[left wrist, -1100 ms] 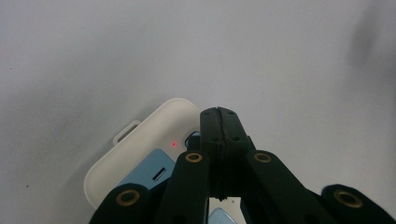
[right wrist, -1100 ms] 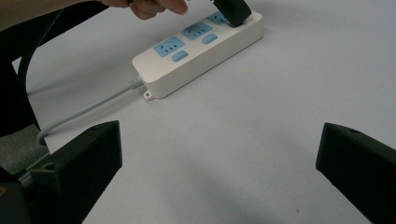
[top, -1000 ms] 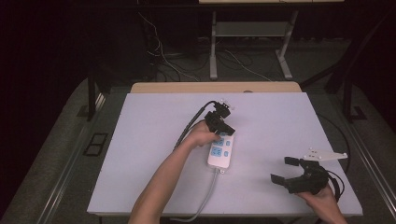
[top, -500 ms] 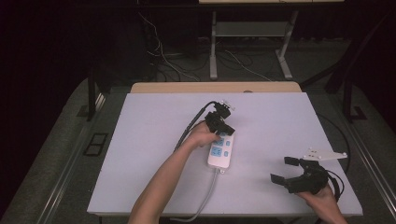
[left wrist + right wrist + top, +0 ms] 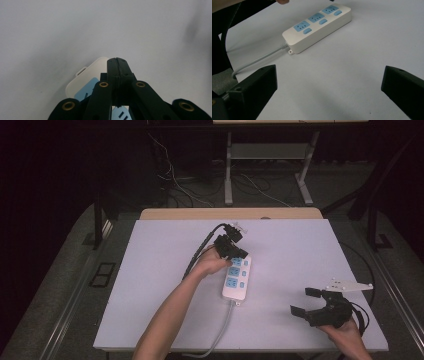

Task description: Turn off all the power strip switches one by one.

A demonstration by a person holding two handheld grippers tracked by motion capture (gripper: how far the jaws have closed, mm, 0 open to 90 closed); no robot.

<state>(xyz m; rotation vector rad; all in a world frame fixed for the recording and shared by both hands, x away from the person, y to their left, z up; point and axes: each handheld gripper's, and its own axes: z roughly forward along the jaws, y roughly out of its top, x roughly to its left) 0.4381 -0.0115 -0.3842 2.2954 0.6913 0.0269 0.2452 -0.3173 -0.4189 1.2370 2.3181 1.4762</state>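
A white power strip (image 5: 238, 279) with blue sockets lies in the middle of the white table (image 5: 150, 285), and its grey cord (image 5: 222, 327) runs toward the front edge. My left gripper (image 5: 239, 253) hovers over the strip's far end, jaws shut with nothing between them. In the left gripper view the closed jaws (image 5: 117, 60) point down past the strip's end (image 5: 83, 77). My right gripper (image 5: 303, 301) rests at the front right, open and empty. The right gripper view has its wide jaws (image 5: 329, 77) facing the strip (image 5: 317, 27) from a distance.
A black cable (image 5: 200, 252) trails from the left gripper across the table's back. A wooden strip (image 5: 230, 213) borders the far edge. Behind it stand metal table legs (image 5: 228, 170) and loose wires on the dark floor. A forearm (image 5: 170, 315) crosses the front centre.
The left gripper has lifted a little above the strip's far end. The right gripper has stayed where it was.
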